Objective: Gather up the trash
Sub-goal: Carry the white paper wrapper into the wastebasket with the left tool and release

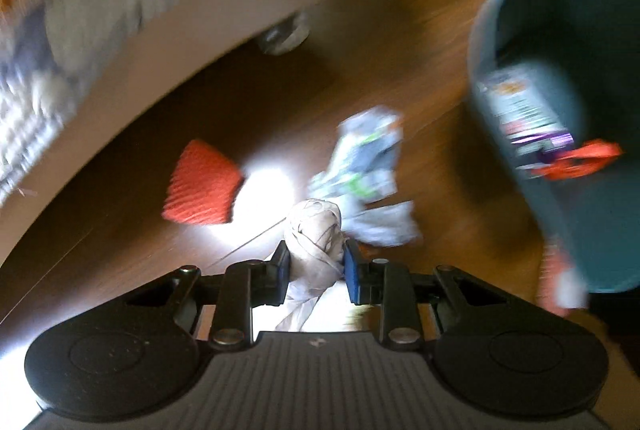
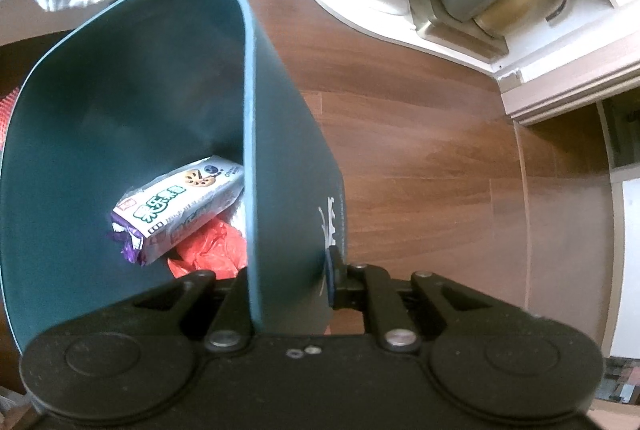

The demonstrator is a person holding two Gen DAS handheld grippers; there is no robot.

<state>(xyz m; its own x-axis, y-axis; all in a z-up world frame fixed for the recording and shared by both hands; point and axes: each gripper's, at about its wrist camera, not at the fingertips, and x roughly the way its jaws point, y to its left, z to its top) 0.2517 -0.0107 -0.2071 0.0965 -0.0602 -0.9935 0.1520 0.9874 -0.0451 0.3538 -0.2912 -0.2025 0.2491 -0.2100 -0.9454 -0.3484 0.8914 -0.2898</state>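
Trash: a crumpled paper ball [image 1: 314,246], soft and very light, pinched between the two blue pads of the left hand-held gripper [image 1: 316,264]. Squashes easily, so no need for a hard squeeze. Held at the fat middle, a good spot; a loose tail of paper hangs down under the pads.

More trash on the wood floor [image 1: 400,49] just past the ball: a crinkly printed wrapper [image 1: 362,157], thin and probably slippery, best pinched at a bunched-up part. Also a red ridged paper cup [image 1: 202,183] near a bright patch of light, light and easy to crush, best taken by its edge. All blurry in the left view.

Green bin [image 2: 168,77] clamped at its wall by the right hand-held gripper [image 2: 288,278], one finger inside, one outside. Stiff, smooth plastic, so could slip or swing if tipped. Already inside: a snack box [image 2: 180,203] and something red and crumpled [image 2: 216,250]. Not heavy, most likely.

Next, likely: paper ball over the open bin, then pads apart.
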